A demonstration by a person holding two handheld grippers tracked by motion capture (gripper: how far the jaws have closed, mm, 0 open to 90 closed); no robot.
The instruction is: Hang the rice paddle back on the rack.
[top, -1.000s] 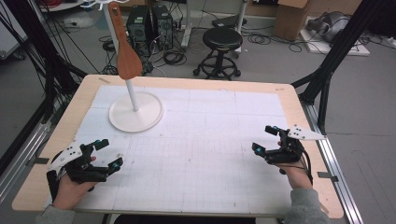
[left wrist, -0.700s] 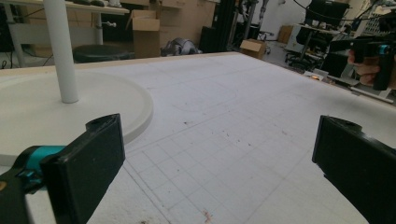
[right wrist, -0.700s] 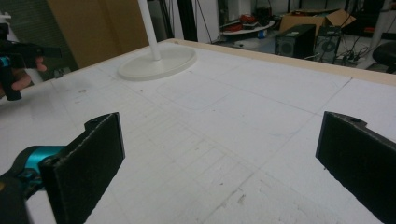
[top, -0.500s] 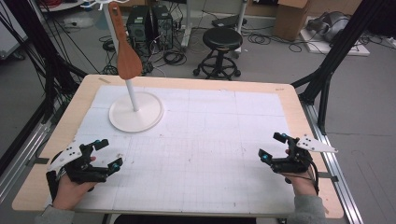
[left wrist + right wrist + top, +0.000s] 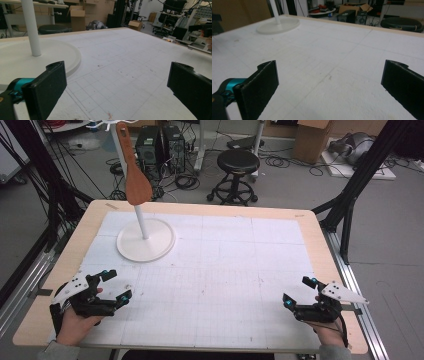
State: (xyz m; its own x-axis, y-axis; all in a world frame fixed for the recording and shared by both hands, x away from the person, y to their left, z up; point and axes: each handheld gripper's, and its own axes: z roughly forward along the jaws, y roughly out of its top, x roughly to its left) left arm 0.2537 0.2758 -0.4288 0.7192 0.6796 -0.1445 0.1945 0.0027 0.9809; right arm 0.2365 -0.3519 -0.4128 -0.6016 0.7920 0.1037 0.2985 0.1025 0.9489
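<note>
2 grippers rest near the table's front corners: the left gripper and right gripper, jaws apart, empty. A white stand holding a wooden spatula sits toward the far left corner.

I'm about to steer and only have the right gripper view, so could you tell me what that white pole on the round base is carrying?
Observer: A brown wooden spatula hangs at the top of the stand, blade downward.
Operator: Thank you. Where is the other gripper?
Observer: The left gripper is near the table's front left corner, jaws wide open, empty.
Operator: And what lies beyond the table's far edge?
Observer: A black stool stands on the floor there.
</note>
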